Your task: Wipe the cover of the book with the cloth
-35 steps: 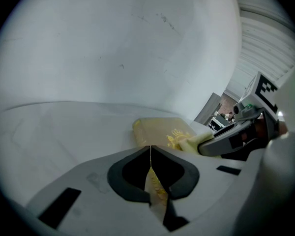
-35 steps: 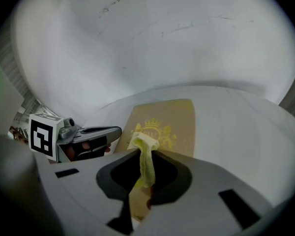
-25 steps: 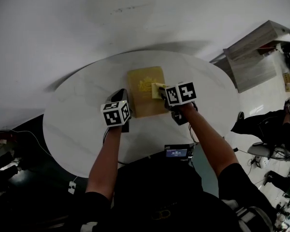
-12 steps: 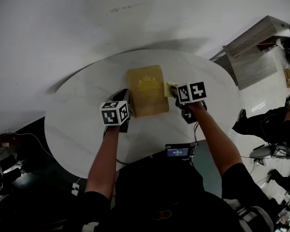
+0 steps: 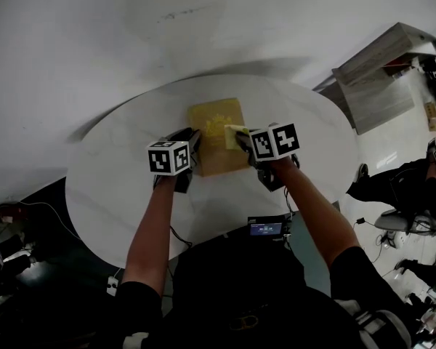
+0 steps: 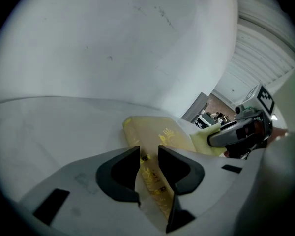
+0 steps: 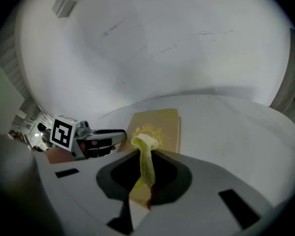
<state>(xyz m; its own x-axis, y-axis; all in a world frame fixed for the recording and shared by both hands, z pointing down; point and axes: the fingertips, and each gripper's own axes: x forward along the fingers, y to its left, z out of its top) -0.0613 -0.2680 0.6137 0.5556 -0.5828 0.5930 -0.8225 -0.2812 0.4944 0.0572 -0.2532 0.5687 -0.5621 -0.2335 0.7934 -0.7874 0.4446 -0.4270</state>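
A round white bench [image 5: 116,180] fills the middle of the head view, and the book [image 5: 214,122] lies flat on it just above centre, its yellow cover with a gold emblem facing up.

The left tongs [image 5: 194,142] sit at the book's left edge, their marker cube [image 5: 168,157] just below and left of them. In the left gripper view the left tongs [image 6: 148,154] have just been opening: the two dark jaws stand apart, and the book's [image 6: 160,132] spine edge with its gold print shows in the gap between them. I cannot see either pad pressing on it.

The right tongs [image 5: 241,138] are over the right half of the cover, with their marker cube [image 5: 275,142] to the lower right. In the right gripper view the right tongs [image 7: 145,151] are closed on the cloth [image 7: 147,163], a yellow strip pinched between the jaws, with its bunched end sticking out past the tips above the cover [image 7: 162,124]. In the head view the cloth [image 5: 235,134] shows as a pale yellow patch on the right part of the cover, beside the emblem.

Each gripper view catches the other tool across the book: the right one at the right of the left gripper view, the left one at the left of the right gripper view.

A small device with a lit screen [image 5: 267,229] stands at the bench's lower edge, between the person's forearms
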